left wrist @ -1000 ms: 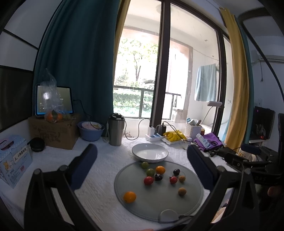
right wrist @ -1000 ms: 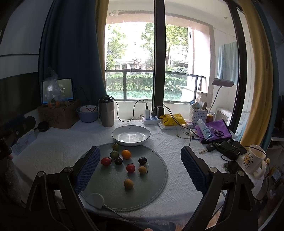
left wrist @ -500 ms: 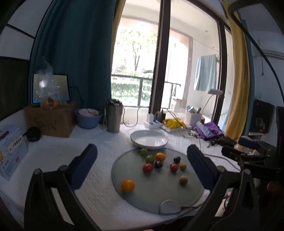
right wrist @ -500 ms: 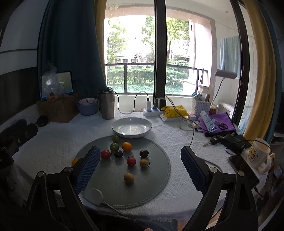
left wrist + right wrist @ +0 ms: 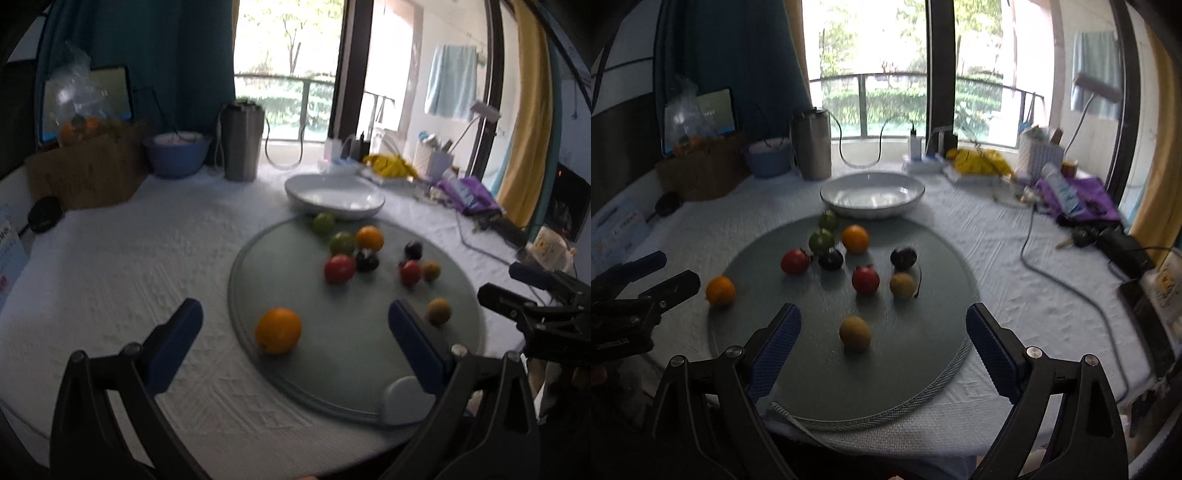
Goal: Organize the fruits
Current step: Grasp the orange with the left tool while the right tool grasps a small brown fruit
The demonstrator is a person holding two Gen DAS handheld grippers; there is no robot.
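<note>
Both tools are spread wide with nothing gripped, the left tool point(image 5: 293, 339) having just narrowed slightly around the large orange point(image 5: 278, 331) at the near left of the round grey mat point(image 5: 332, 362), the right tool point(image 5: 882, 332) framing a small yellow fruit point(image 5: 854, 332). The other fruits cluster far on the mat, just before the empty white bowl point(image 5: 872, 194); a steel tumbler point(image 5: 242, 142), blue bowl point(image 5: 176, 155) and cardboard box point(image 5: 86, 171) stand far left. Only the right view shows the cable point(image 5: 1067, 288) across the table point(image 5: 997, 258) and keys point(image 5: 1080, 236) at right.
</note>
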